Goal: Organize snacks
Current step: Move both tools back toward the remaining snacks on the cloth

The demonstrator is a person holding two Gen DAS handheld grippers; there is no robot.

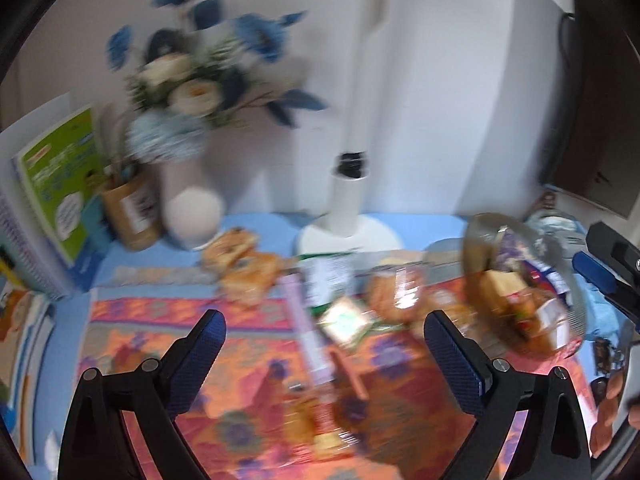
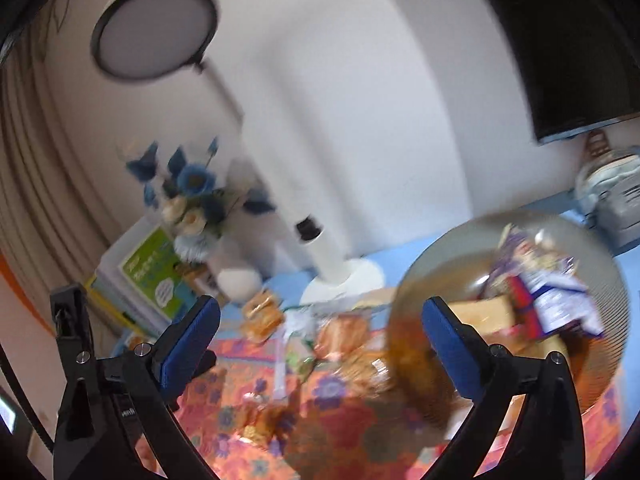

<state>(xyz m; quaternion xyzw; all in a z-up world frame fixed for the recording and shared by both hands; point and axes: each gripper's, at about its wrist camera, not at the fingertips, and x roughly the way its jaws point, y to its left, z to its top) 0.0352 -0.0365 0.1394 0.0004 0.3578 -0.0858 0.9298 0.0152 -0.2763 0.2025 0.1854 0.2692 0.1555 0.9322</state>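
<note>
- Both views were smeared with motion blur, so the worst risk, as I judged it, was a reach launched on a poor read of where each packet lay; a jaw could have landed on the wrong wrapper or pushed one aside.
- The clear bowl (image 2: 516,308), already carrying several packets, sat just ahead and right of the right hand-held gripper (image 2: 320,338), whose right finger overlapped its rim in the view. A careless sweep there could have knocked the bowl or tipped packets out.
- Loose snacks (image 1: 360,300) lay in a tight cluster on the patterned mat (image 1: 160,320), ahead of the left hand-held gripper (image 1: 324,344) and between its fingers. Crowded like that, a closing grip might have caught two wrappers, or crushed a soft pastry.
- Beyond the snacks stood a white lamp base (image 1: 344,236) and a vase of flowers (image 1: 192,184); overreaching could have bumped either.
- The left hand-held gripper was spread wide, holding nothing, its pads clear of the packets below.
- The right hand-held gripper was likewise spread wide and empty; whether its finger actually touched the bowl I could not tell.
- The desk (image 1: 256,220) showed blue around the mat.
</note>
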